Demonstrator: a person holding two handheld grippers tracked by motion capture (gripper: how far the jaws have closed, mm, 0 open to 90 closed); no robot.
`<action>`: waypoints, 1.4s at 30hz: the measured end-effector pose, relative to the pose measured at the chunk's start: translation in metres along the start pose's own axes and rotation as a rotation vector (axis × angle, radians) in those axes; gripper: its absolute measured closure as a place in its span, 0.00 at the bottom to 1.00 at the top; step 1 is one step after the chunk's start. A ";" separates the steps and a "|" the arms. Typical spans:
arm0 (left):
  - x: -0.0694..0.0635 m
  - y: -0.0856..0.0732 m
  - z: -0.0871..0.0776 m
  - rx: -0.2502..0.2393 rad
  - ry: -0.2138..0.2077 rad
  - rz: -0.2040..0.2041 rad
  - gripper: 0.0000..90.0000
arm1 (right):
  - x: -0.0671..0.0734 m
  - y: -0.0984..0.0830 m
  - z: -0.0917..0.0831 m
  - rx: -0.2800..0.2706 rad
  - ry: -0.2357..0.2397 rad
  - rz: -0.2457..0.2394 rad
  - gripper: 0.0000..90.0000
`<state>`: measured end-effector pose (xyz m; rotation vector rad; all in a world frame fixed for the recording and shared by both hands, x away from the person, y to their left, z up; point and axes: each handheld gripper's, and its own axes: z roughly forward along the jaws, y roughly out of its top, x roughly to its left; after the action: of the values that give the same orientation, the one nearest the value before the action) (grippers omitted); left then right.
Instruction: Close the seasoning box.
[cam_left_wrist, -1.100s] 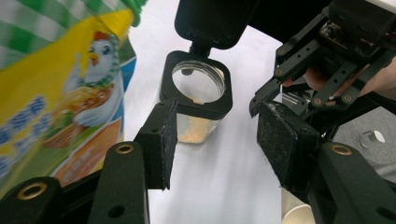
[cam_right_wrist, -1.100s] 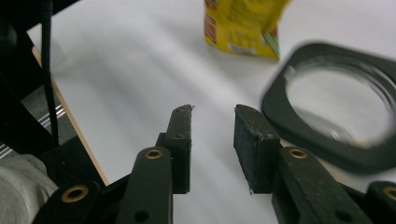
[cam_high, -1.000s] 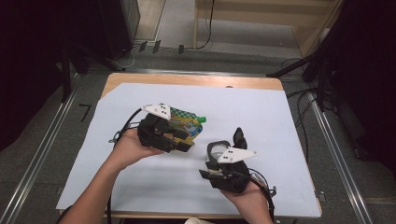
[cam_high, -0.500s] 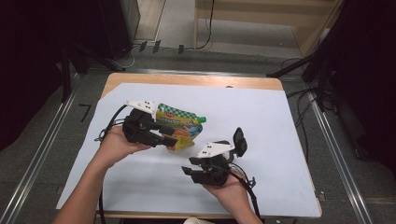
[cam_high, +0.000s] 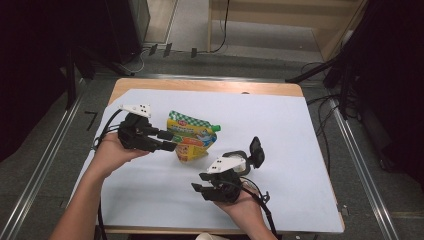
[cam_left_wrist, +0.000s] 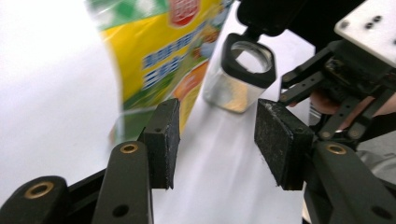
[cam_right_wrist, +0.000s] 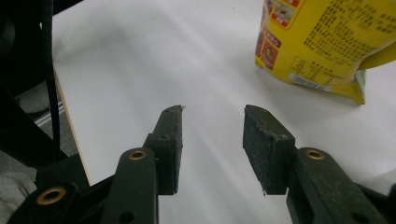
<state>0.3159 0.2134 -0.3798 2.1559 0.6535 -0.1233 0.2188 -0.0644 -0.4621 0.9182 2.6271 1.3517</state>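
Table (cam_high: 300, 130): covered by a white sheet, with a strip of wood showing along the far edge.
Pouch (cam_high: 192, 139): yellow and green spouted pack, lying on the sheet left of centre, green cap (cam_high: 216, 128) pointing right. In the left gripper view its printed face (cam_left_wrist: 163, 60) rises just beyond the left jaw; in the right gripper view its yellow back (cam_right_wrist: 322, 42) sits at upper right, well past the jaws.
Left gripper (cam_high: 167, 141): held in the person's left hand (cam_high: 107, 155), jaws pointing right at the pouch's left end. Jaws parted, nothing pressed between the pads (cam_left_wrist: 161, 140); they have just eased a little closer. The left pad sits just beside the pouch edge; I cannot tell whether it touches.
Right gripper (cam_high: 199, 190): held in the right hand (cam_high: 245, 205) near the front edge, jaws pointing left over bare sheet. Released, pads (cam_right_wrist: 266, 144) apart with only sheet between them, well short of the pouch.
Jar (cam_high: 240, 162): small clear container with a black rim, standing beside the right gripper, its flip lid (cam_high: 256, 150) raised. In the left gripper view it stands (cam_left_wrist: 238, 79) just right of the pouch.
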 end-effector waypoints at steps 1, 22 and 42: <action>0.002 -0.001 -0.002 0.006 0.010 -0.001 0.57 | 0.001 0.000 0.001 0.005 0.000 -0.009 0.63; 0.031 0.010 0.014 0.010 0.031 -0.006 0.57 | 0.003 -0.010 0.015 -0.007 0.017 -0.015 0.62; 0.030 0.014 0.039 -0.025 -0.026 0.025 0.86 | 0.004 -0.016 0.021 -0.003 0.016 -0.019 0.60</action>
<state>0.3540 0.1885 -0.4035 2.1339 0.6094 -0.1287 0.2139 -0.0537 -0.4858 0.8831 2.6381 1.3644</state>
